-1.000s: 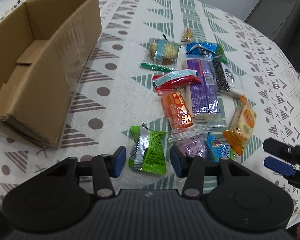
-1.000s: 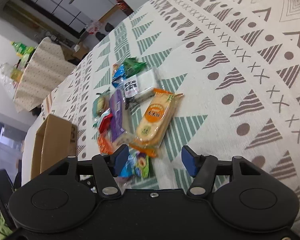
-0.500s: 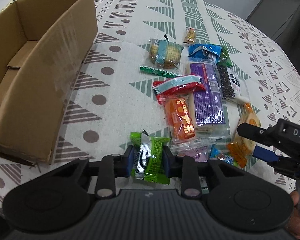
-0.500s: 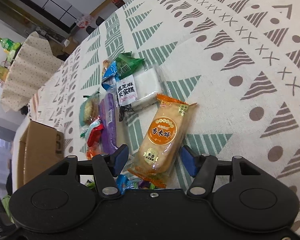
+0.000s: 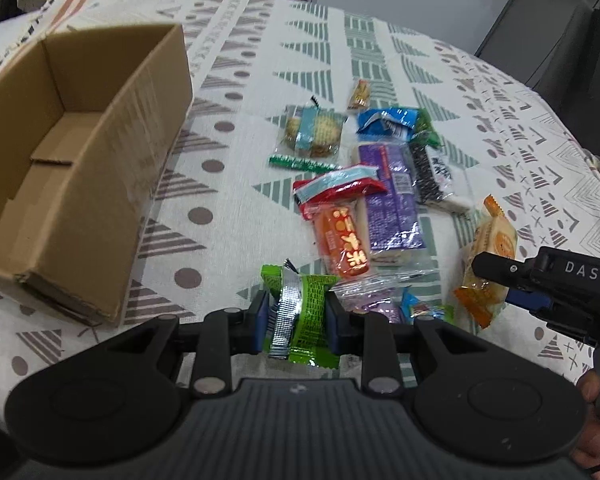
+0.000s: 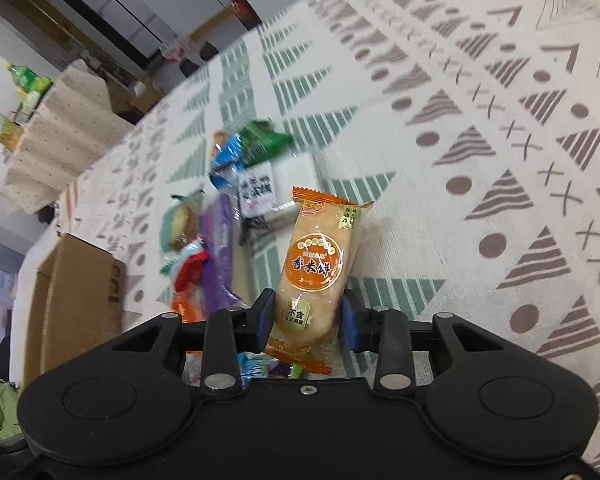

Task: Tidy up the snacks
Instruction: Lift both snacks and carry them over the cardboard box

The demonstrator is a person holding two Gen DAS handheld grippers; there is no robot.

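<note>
Holding tight: the left gripper (image 5: pixel 296 314) has its two blue pads pressed on both sides of the green snack pack (image 5: pixel 300 312).
Green snack pack: it has a shiny silver strip and sits at the near edge of the snack pile.
Right gripper (image 6: pixel 309 316): its fingers squeeze the orange rice cracker pack (image 6: pixel 318 272), which points away from the camera.
Right gripper from the left view (image 5: pixel 540 292): it is at the right side, with the orange pack (image 5: pixel 486 264) in its grip.
Cardboard box (image 5: pixel 80 176): it is open on top, on the left side of the table, apart from the snacks.
Snack pile: a purple pack (image 5: pixel 390 196), a red pack (image 5: pixel 340 188) and a round cookie pack (image 5: pixel 312 136) lie close together.
Tablecloth (image 5: pixel 236 92): white with green and brown triangles and dots.
</note>
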